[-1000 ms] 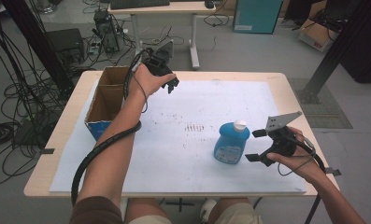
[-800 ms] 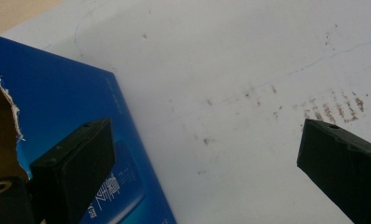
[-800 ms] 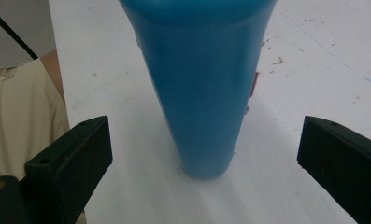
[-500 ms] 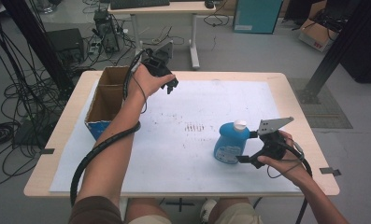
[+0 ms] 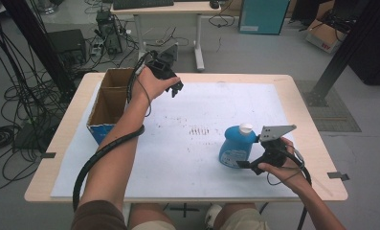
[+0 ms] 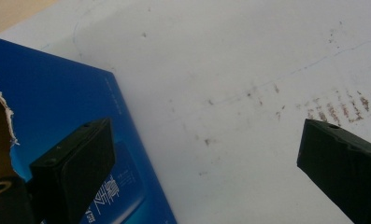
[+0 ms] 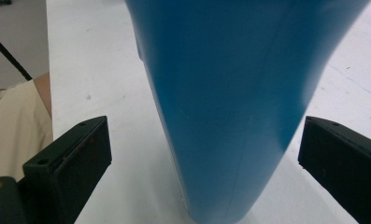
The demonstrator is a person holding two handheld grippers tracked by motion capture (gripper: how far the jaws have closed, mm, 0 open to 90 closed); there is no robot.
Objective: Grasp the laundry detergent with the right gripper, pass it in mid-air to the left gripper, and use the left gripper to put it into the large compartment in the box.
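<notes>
Over on the left we've got the left tongs [image 5: 177, 90] hanging above the far side of the worktop [image 5: 187, 187], just beside the open cardboard box [image 5: 103, 108]. That arm is stretched well forward, wrist bent down, and the jaws are spread wide with nothing between them; the left gripper view looks down past them at the box's blue side and the scuffed white sheet.

Moving right, the blue bottle [image 5: 235, 146] stands upright near the front right of the worktop, white cap on top. The right tongs [image 5: 249, 165] are spread too, one jaw either side of the bottle's lower body, not touching it yet. That hand sits low near the front edge.

So we'd call this the reach-in before the grab. Next we'd need to close squarely on the bottle, low enough that it doesn't tip.
</notes>
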